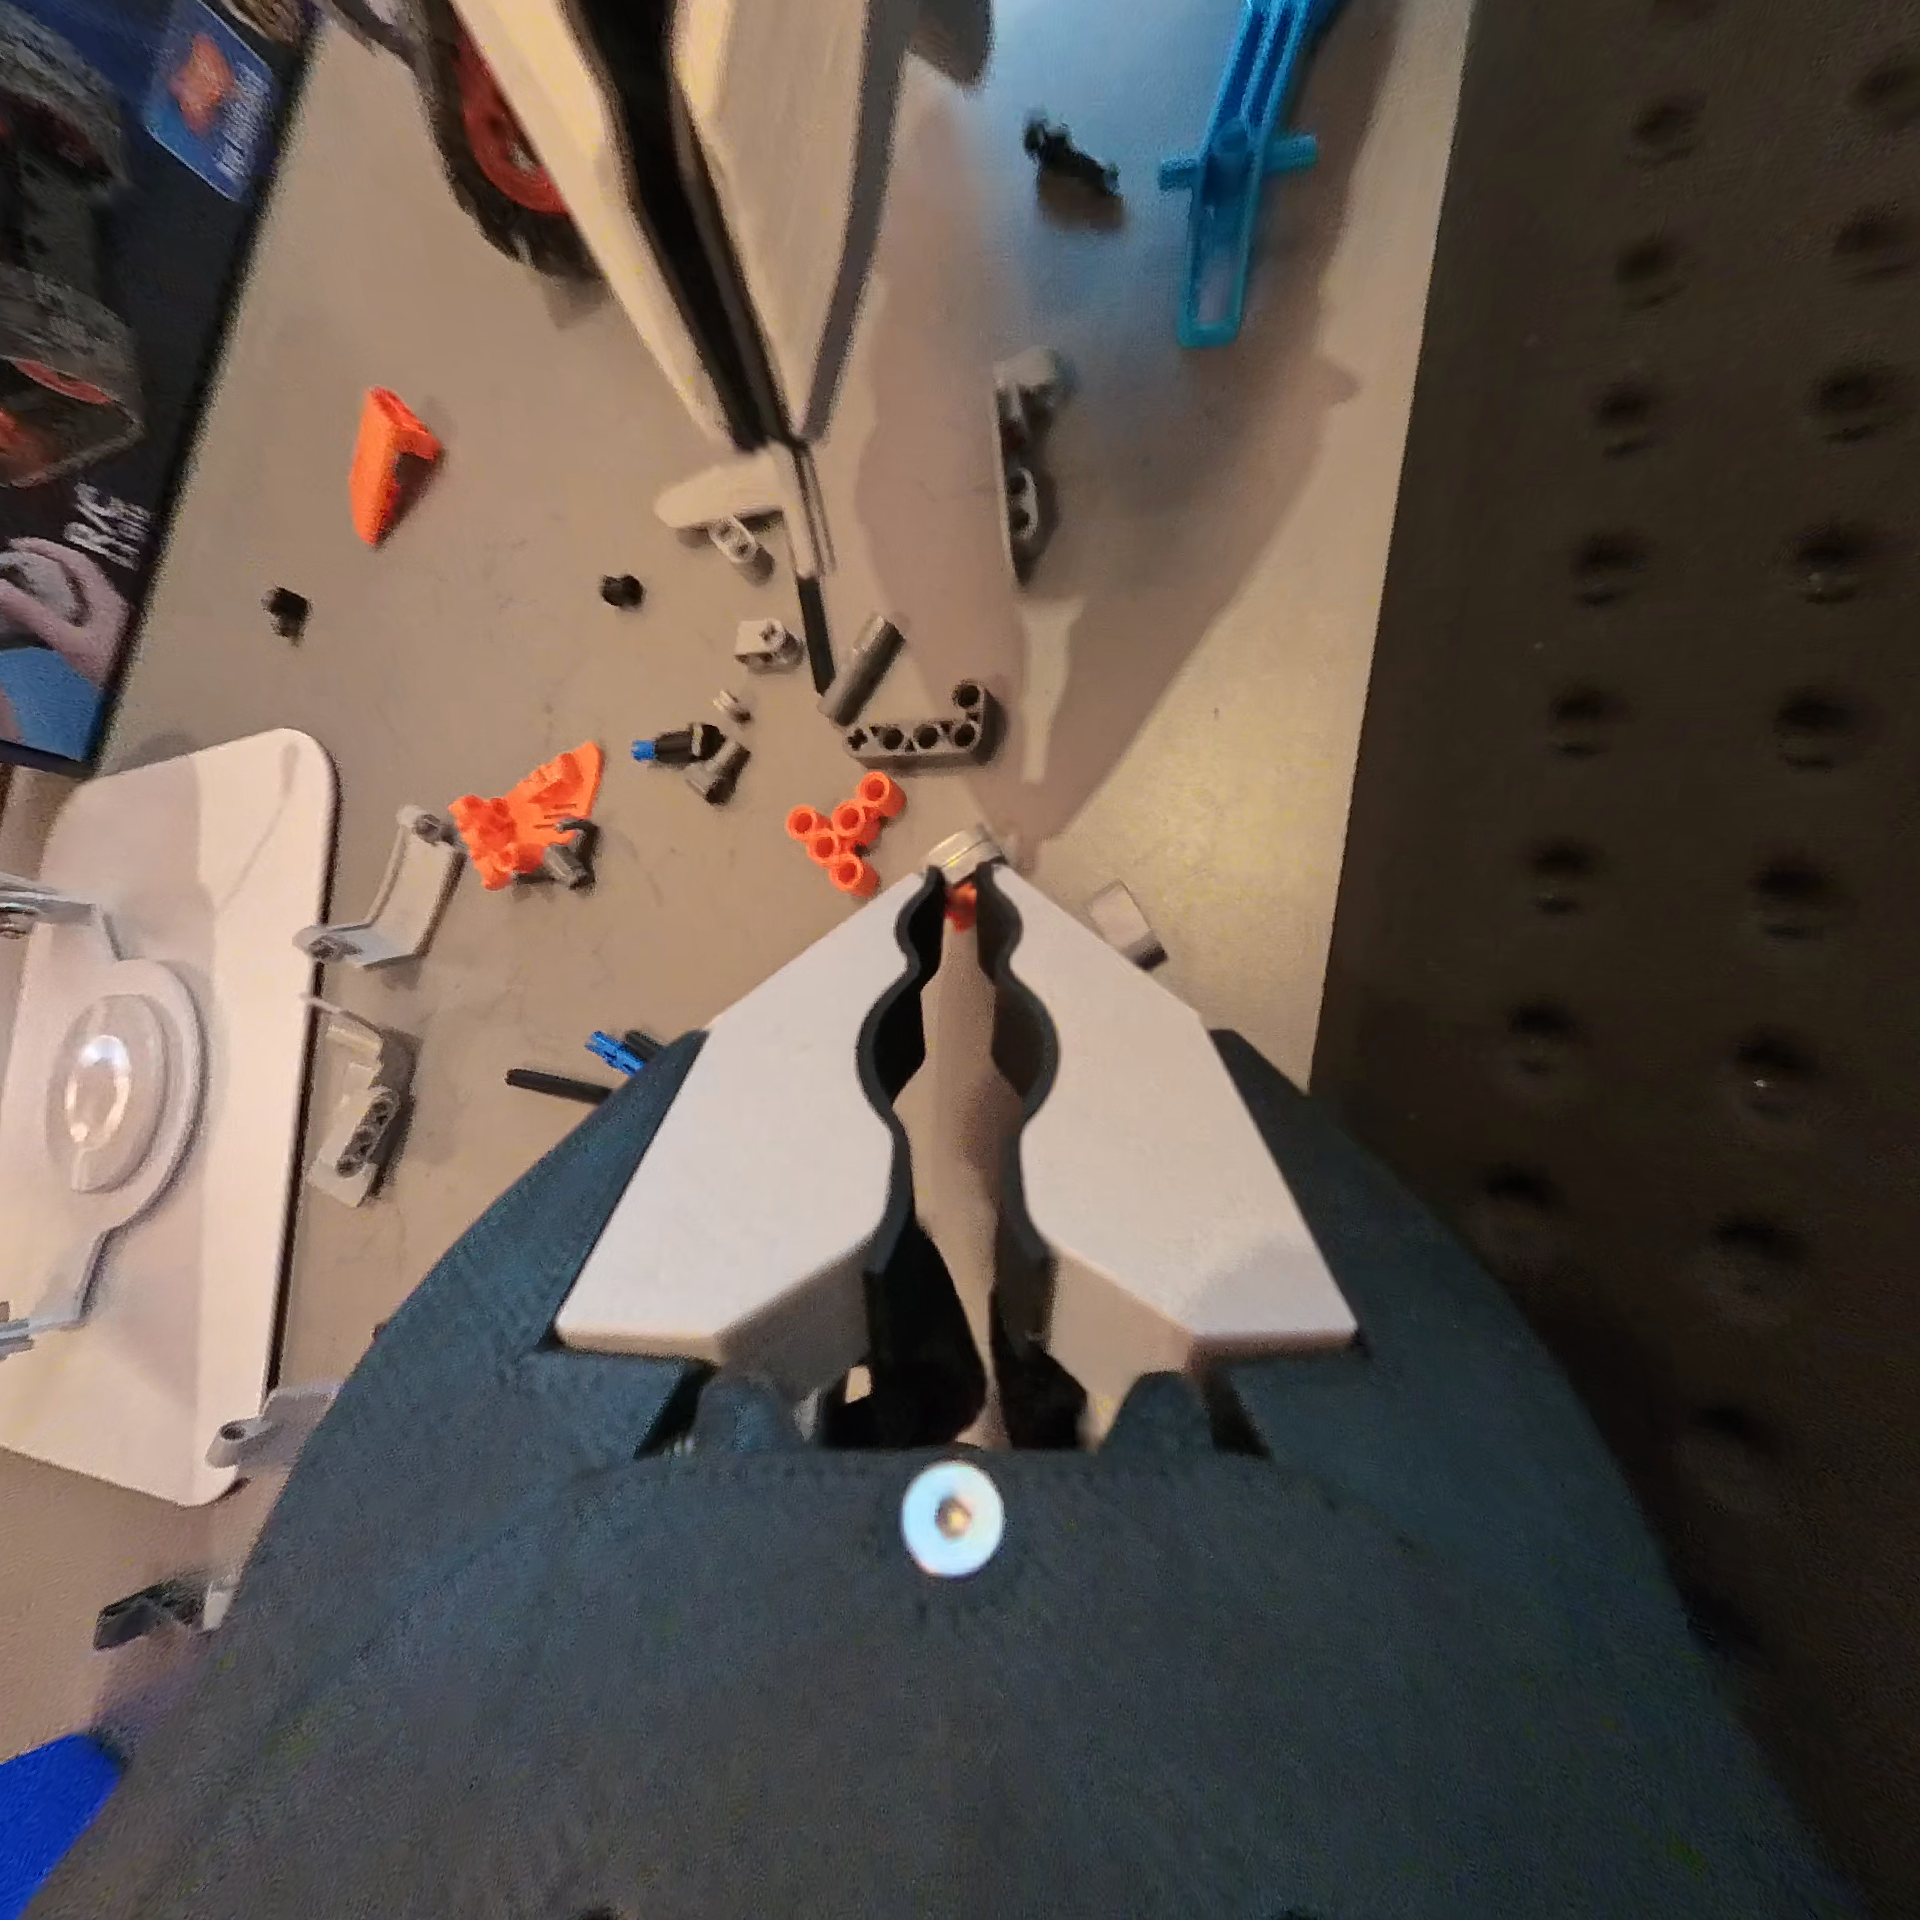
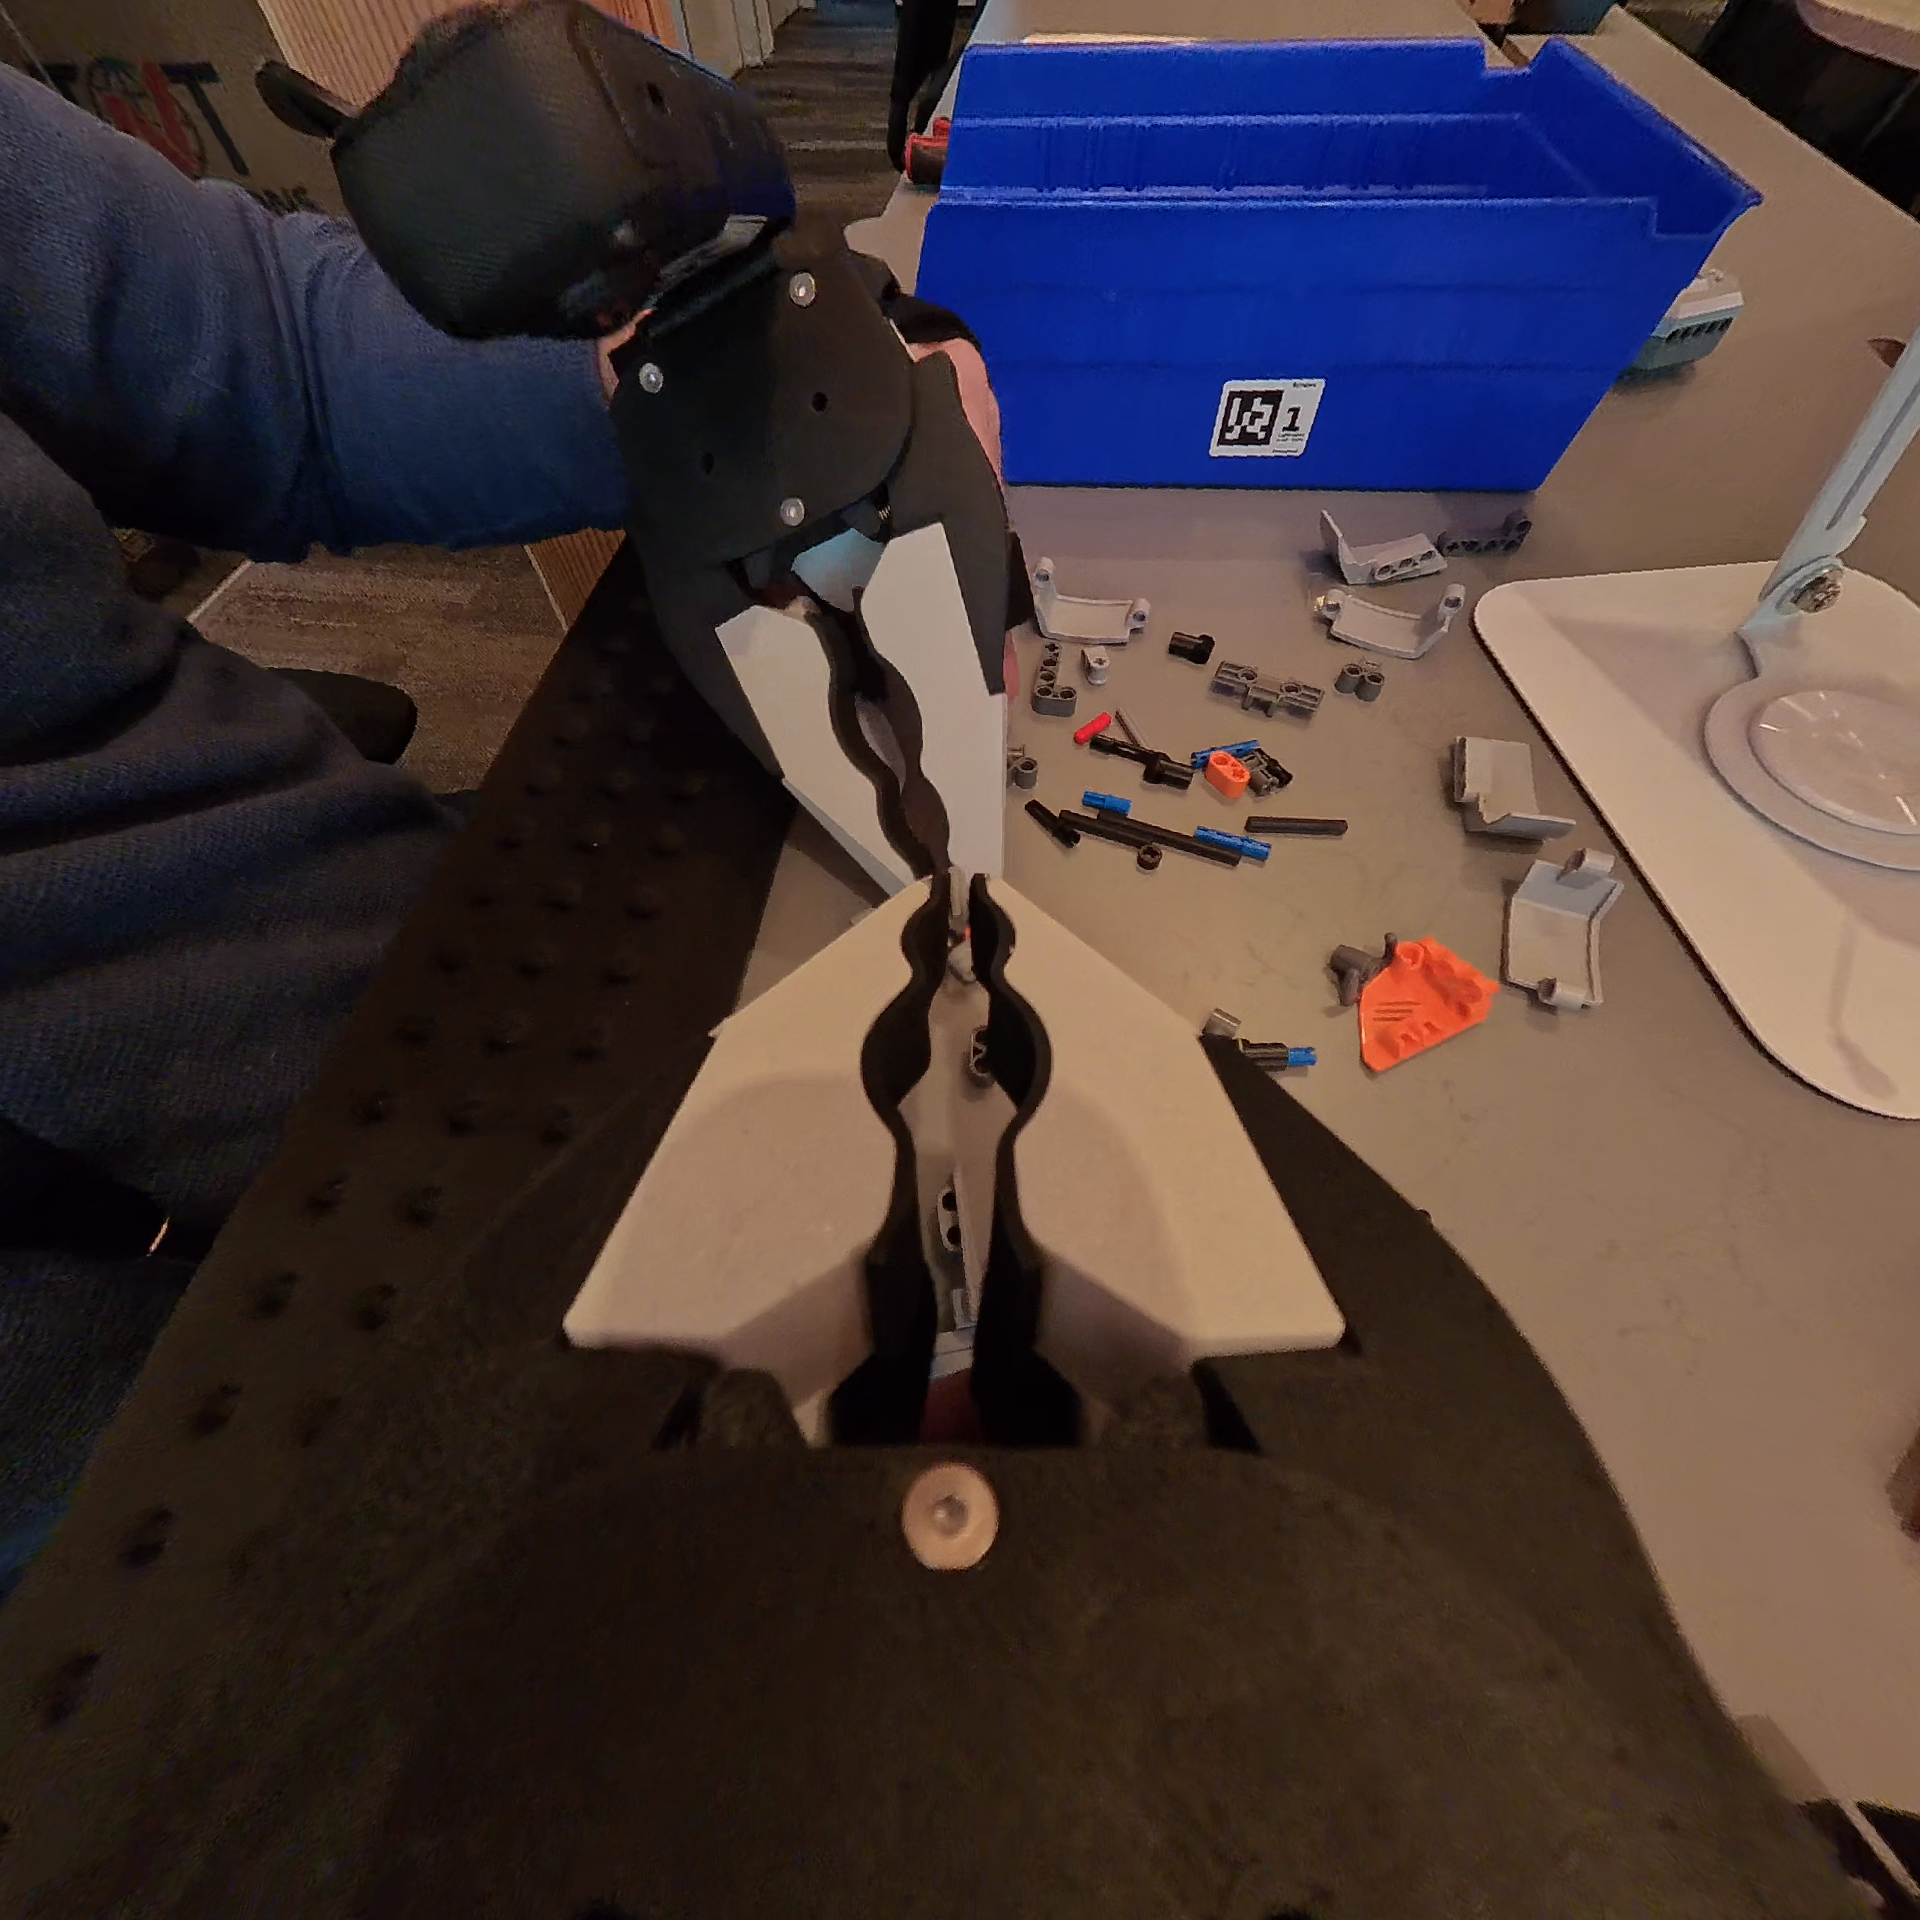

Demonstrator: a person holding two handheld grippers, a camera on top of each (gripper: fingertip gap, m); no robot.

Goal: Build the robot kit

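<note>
Evidently, a small grey-and-orange piece (image 1: 961,868) is pinched at the tips of the left tongs (image 1: 958,883), low centre of frame, lifted off the desk (image 1: 520,644). The right tongs (image 2: 964,914), narrowed on a small grey piece (image 2: 956,904), are brought tip to tip, seemingly for joining. Beyond, loose parts lie scattered; a blue bin (image 2: 1299,260) stands upper right.

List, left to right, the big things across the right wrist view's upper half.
Blue sleeve → left gripper → blue bin → white stand base.
</note>
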